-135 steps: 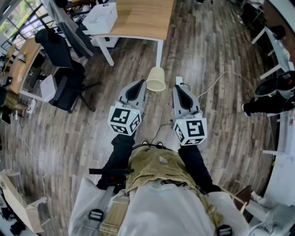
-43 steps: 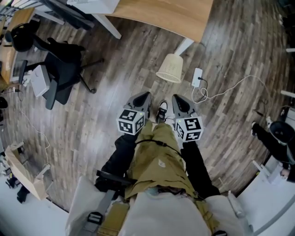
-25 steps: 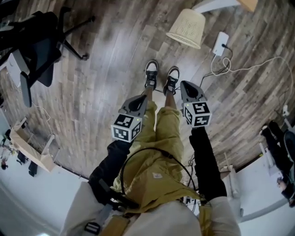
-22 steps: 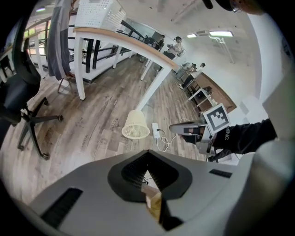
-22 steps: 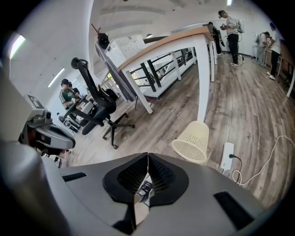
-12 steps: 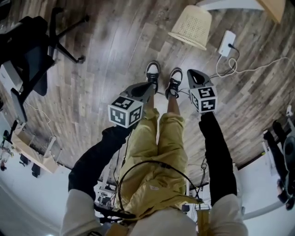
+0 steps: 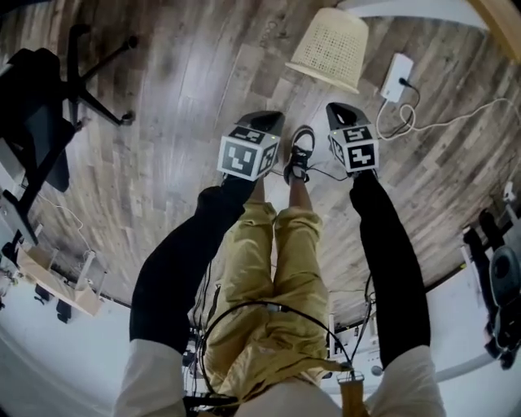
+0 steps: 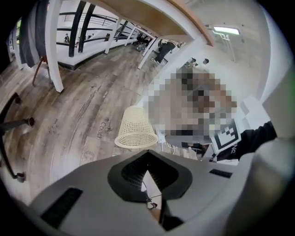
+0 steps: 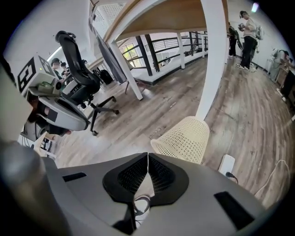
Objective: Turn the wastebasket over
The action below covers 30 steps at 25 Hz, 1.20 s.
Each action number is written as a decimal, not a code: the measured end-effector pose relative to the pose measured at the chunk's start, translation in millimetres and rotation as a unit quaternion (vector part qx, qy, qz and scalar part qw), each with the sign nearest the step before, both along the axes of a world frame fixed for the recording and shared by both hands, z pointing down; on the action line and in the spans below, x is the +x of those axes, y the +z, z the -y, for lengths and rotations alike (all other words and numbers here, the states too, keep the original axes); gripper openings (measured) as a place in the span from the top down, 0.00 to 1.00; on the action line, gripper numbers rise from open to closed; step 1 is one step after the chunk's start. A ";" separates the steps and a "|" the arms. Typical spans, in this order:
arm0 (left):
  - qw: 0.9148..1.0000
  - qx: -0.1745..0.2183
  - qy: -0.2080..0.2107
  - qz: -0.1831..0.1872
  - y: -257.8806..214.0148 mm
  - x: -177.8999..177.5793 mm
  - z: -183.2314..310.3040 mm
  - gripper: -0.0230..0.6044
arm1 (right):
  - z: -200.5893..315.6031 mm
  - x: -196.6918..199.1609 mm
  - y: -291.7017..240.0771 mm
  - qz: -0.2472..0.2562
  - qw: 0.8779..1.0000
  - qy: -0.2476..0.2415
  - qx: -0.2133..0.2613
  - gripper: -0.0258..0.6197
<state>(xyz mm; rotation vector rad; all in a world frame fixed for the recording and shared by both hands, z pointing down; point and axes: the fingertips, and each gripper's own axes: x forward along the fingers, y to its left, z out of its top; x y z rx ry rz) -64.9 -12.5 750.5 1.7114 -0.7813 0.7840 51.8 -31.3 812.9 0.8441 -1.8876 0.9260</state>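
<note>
Standing rim-down, inside hidden, the wastebasket [image 7: 330, 49] is seen on the floor [image 7: 187, 98]; a print [image 8: 100, 129] beside it is read as "Coach". Short of it, left gripper [image 7: 269, 120] and right gripper [image 7: 339, 110] are pressed together, empty.

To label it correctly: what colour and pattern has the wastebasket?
The wastebasket is cream with a fine mesh pattern; clearest in the right gripper view.

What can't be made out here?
- Wastebasket inside: every view, mouth down, its own wall hides it.
- Left shoe: head view, behind the left gripper.
- Area behind the wastebasket: left gripper view, mosaic covers it.
- Desk: head view, cut by the top edge.
</note>
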 end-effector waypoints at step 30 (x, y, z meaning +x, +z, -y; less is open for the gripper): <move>0.999 -0.040 0.000 0.017 105.7 49.5 28.0 0.96 | 45.9 10.3 117.0 -0.117 0.973 -0.195 0.053 0.80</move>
